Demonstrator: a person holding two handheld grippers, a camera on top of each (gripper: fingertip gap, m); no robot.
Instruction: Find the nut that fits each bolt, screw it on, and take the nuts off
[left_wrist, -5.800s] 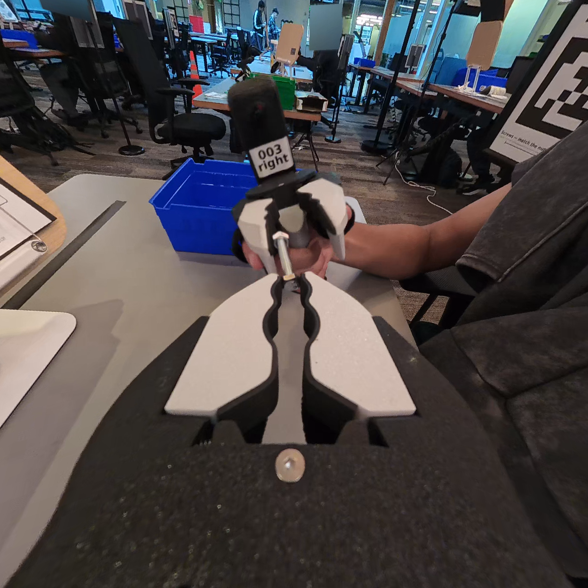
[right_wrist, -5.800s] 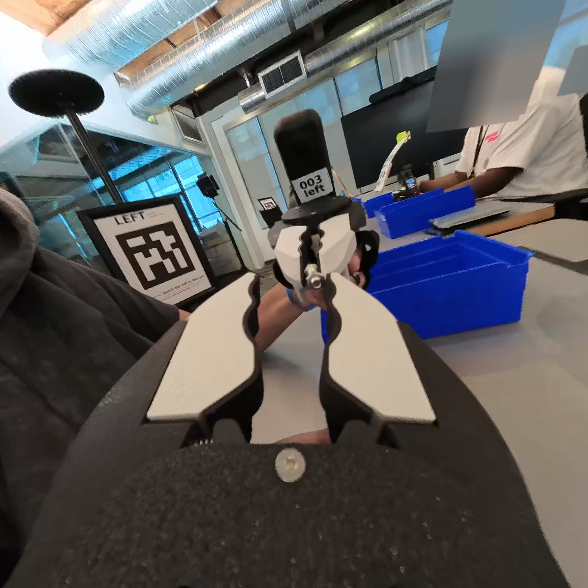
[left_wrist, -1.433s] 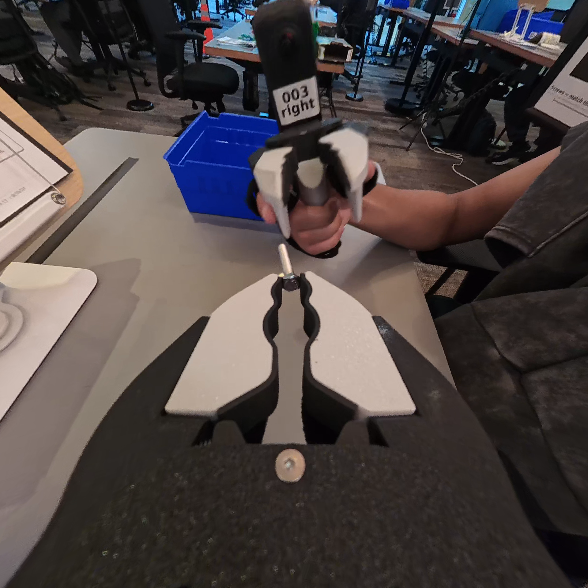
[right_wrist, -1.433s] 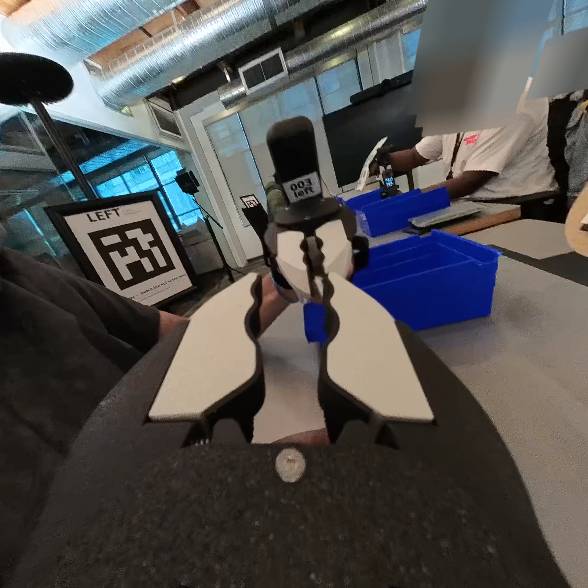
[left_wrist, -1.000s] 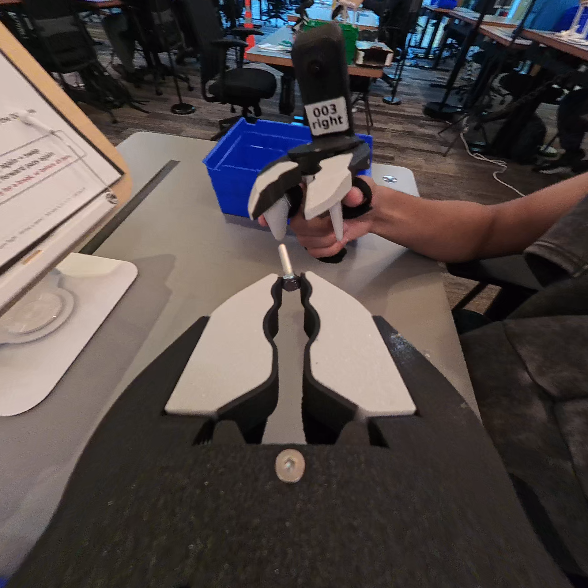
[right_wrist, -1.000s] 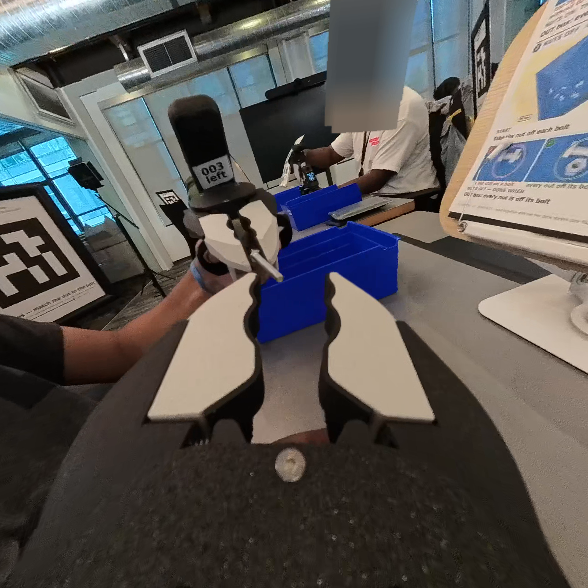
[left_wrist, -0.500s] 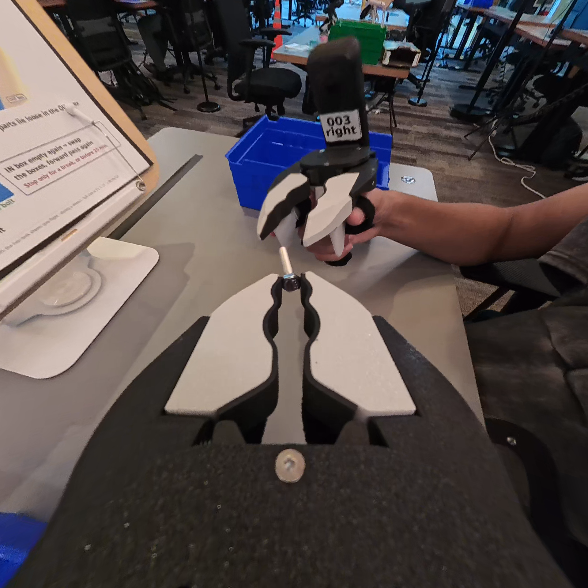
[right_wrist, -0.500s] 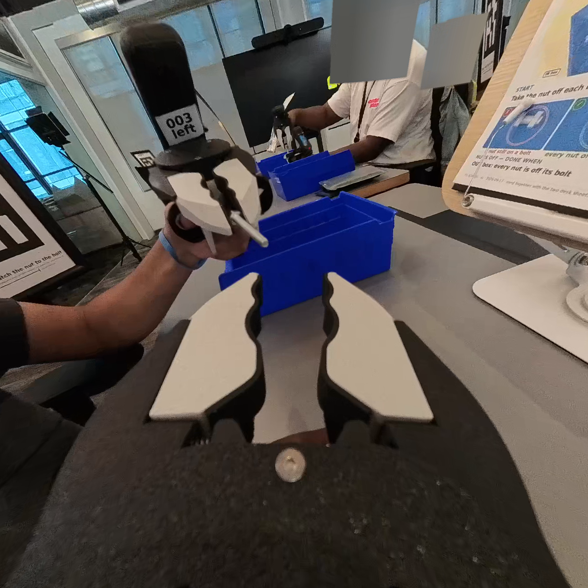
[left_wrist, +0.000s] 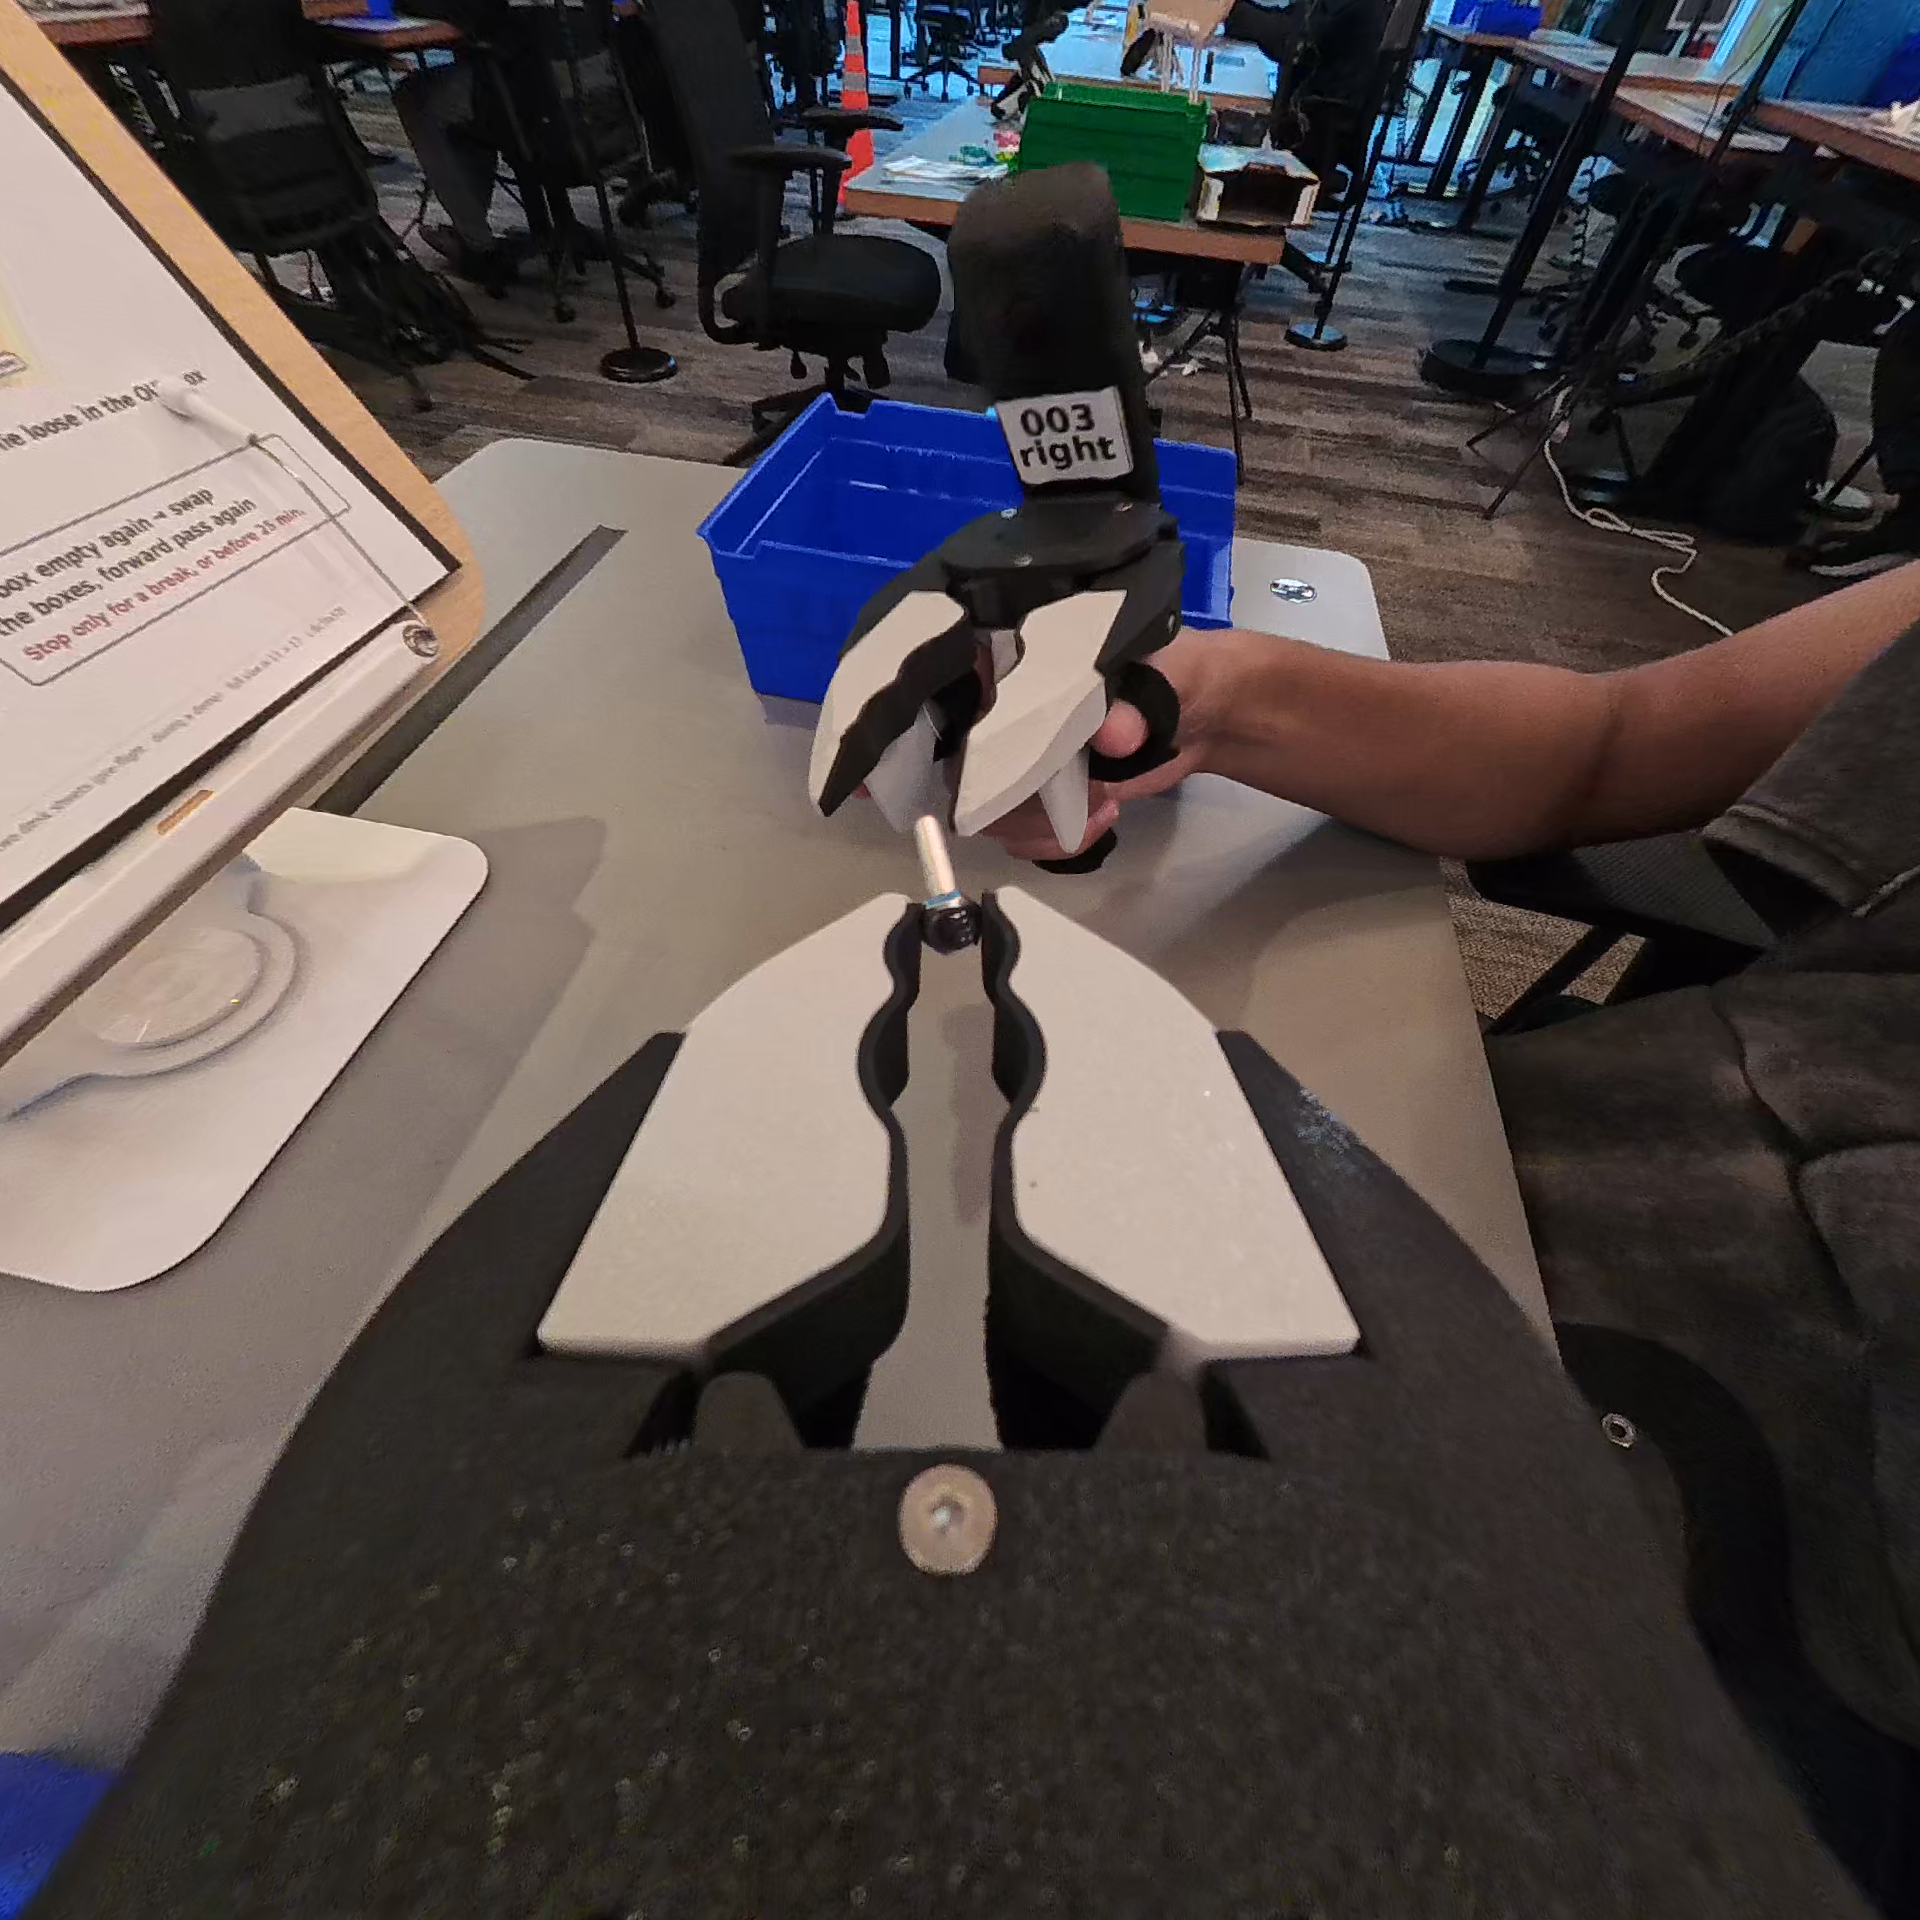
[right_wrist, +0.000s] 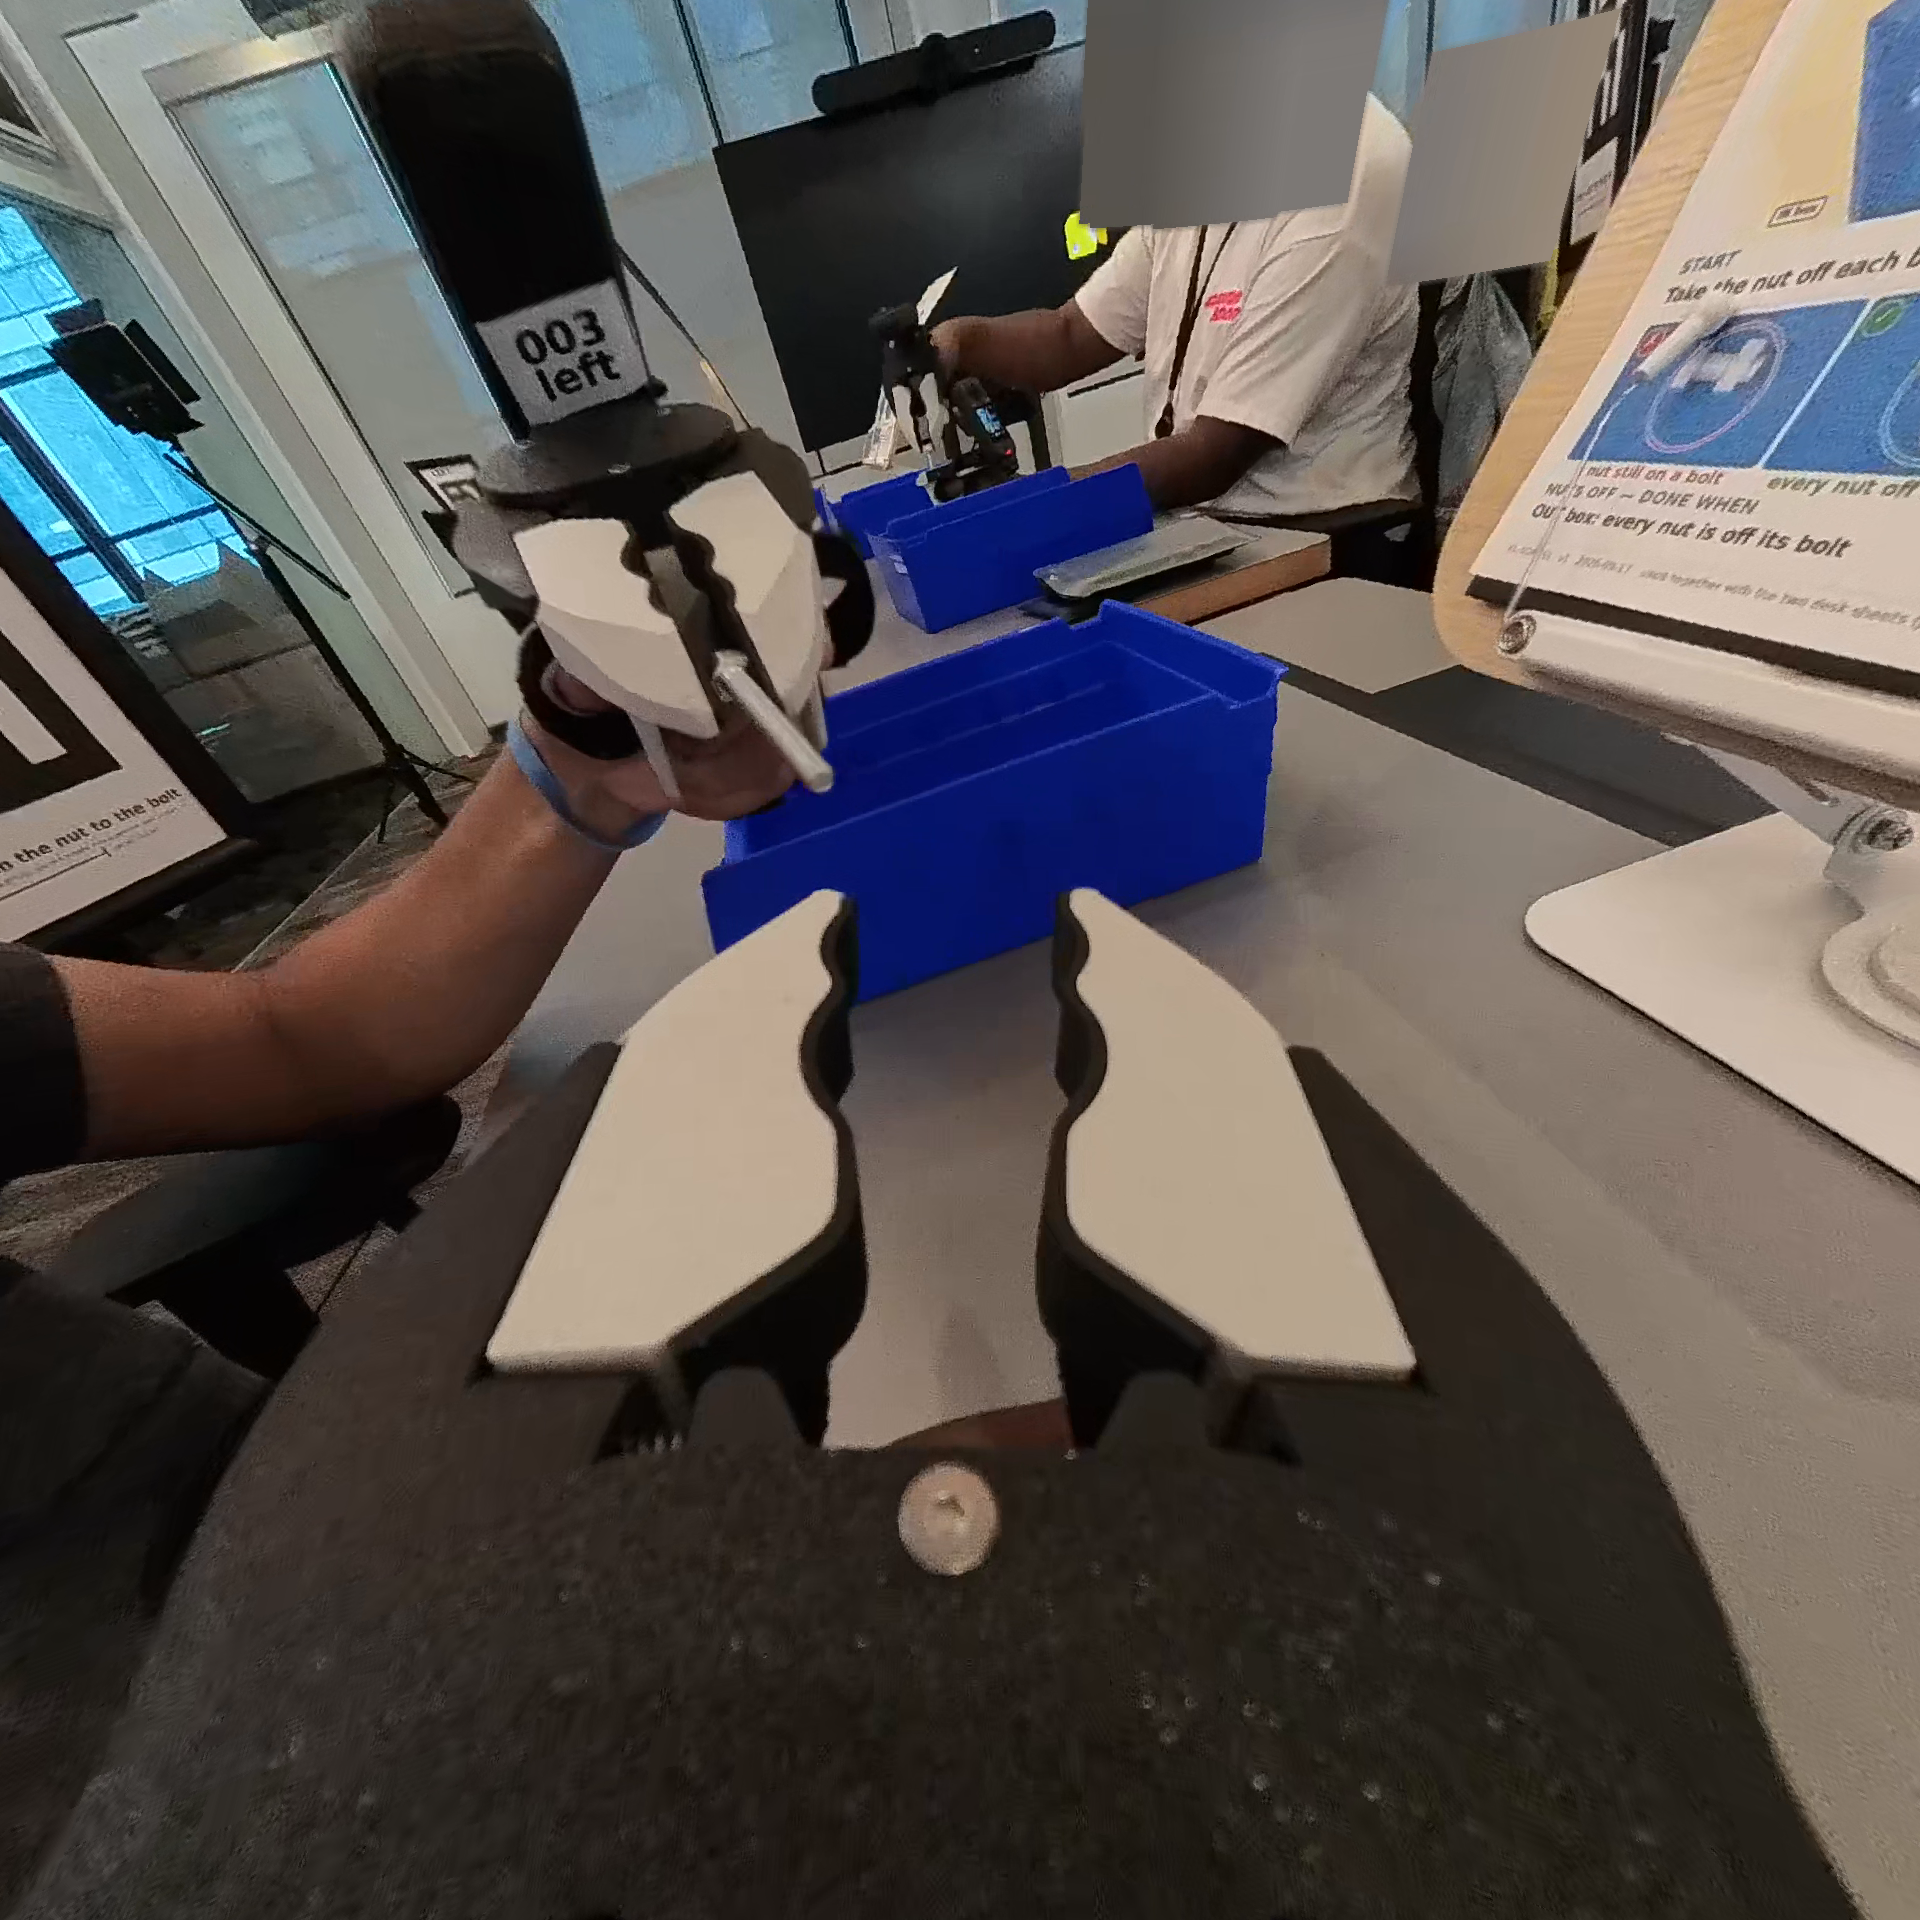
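Keep your left claw (left_wrist: 948, 914) clamped on the bolt (left_wrist: 938, 873) head, shaft pointing at your empty, parted right claw (right_wrist: 954, 935) above the surface (left_wrist: 644, 727), and line both up squarely before gripping.

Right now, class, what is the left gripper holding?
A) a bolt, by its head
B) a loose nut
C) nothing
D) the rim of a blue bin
A: the left gripper is shut on the head of the bolt, whose shank sticks out past the fingertips towards the open, empty right gripper.
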